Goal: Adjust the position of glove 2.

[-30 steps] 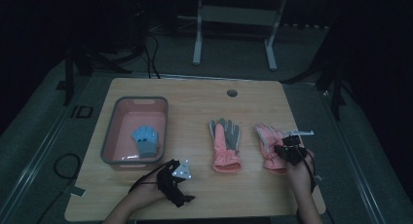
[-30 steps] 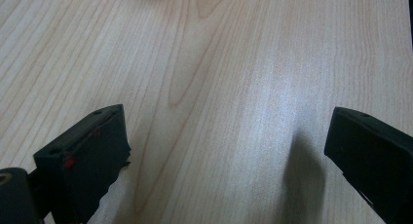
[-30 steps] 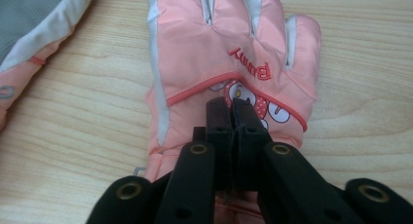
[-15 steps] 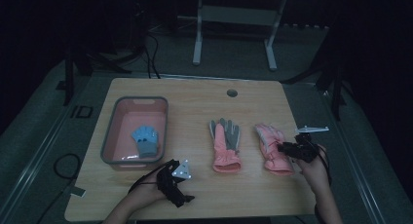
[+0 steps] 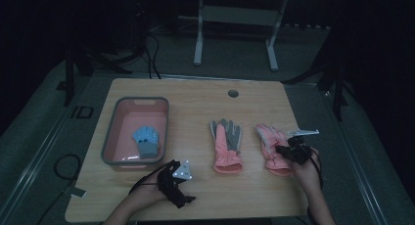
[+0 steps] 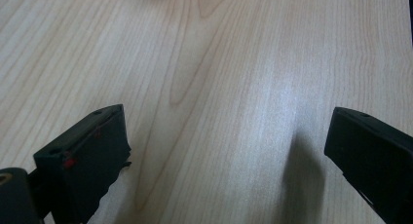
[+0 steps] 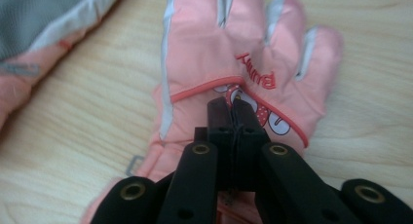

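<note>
A pink glove (image 5: pixel 268 139) lies flat at the right of the table, fingers pointing away from me. My right gripper (image 5: pixel 281 150) rests on its back, and in the right gripper view the jaws of the right gripper (image 7: pixel 233 104) are pressed together on the pink glove (image 7: pixel 214 44) beside a red print. A second pink glove with a grey palm (image 5: pixel 226 146) lies in the middle. A small blue glove (image 5: pixel 147 141) sits in the pink tray (image 5: pixel 110 137). My left gripper (image 5: pixel 181 191) stands open near the front edge over bare wood, and the left gripper (image 6: pixel 226 131) holds nothing.
The wooden table (image 5: pixel 195 102) has a round cable hole (image 5: pixel 233 93) at its far edge. A white desk frame (image 5: pixel 235 19) stands on the floor behind. Cables trail off the left side.
The right hand shifted slightly right and came back onto the glove. The left gripper and the gloves stayed where they were.
</note>
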